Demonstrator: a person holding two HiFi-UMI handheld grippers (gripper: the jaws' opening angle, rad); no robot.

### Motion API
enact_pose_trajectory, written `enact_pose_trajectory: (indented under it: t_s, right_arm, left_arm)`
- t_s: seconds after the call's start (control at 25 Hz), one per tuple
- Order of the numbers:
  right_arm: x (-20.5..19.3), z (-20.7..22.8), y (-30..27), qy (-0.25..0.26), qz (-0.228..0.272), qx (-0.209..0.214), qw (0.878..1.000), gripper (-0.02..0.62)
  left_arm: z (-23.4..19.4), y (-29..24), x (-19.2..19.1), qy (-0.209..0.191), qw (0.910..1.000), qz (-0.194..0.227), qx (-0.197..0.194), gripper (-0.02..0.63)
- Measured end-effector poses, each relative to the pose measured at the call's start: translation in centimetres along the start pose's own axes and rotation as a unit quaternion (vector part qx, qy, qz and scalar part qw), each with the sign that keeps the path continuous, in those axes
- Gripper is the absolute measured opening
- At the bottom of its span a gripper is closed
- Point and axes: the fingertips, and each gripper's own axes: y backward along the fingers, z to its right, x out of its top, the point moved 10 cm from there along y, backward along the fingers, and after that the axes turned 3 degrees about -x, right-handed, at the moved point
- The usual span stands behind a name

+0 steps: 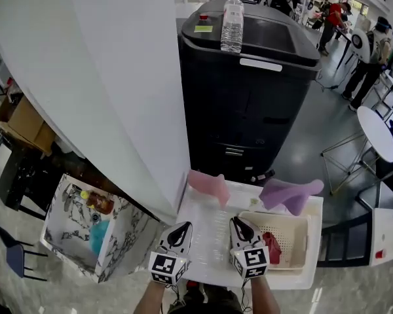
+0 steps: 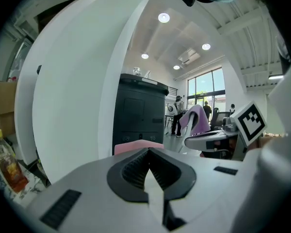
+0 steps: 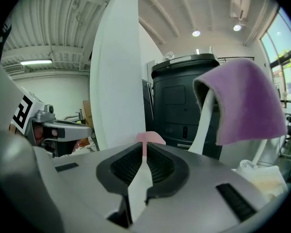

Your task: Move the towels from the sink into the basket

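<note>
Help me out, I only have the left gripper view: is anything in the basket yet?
Observer: Yes. In the head view a red cloth lies in the basket.
Operator: Is the right gripper carrying a towel?
Observer: No. The right gripper is shut, with nothing between its fingers.

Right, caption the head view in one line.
Left gripper and right gripper, shut, empty, over a white sink; pink towel and purple towel draped at its back; beige basket at right.
</note>
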Motion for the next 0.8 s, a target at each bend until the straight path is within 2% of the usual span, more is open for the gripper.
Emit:
enact_pose_trajectory:
  t_s: [0.4,0.52,0.8]
  right_arm:
    - [-2.1,1.5,-5.0,-0.027,-0.033,0.043,0.998,0.056]
    - [-2.7,1.1,-6.0,-0.038,-0.04,0.057,0.997,0.171]
    - [-3.6,1.0,-7.8,-0.032,-0.062,0.062,0.996,0.193]
  left_arm:
    - [-1.0,-2.6,-1.2,0.011,0.9993,-0.028,0.02,0.003]
    - [-1.3,-2.6,-1.7,0.014,0.9989,-0.036,0.025,0.003]
    - [-2.3,-2.4,-1.8,0.012,0.9983,-0.043,0.039,0.003]
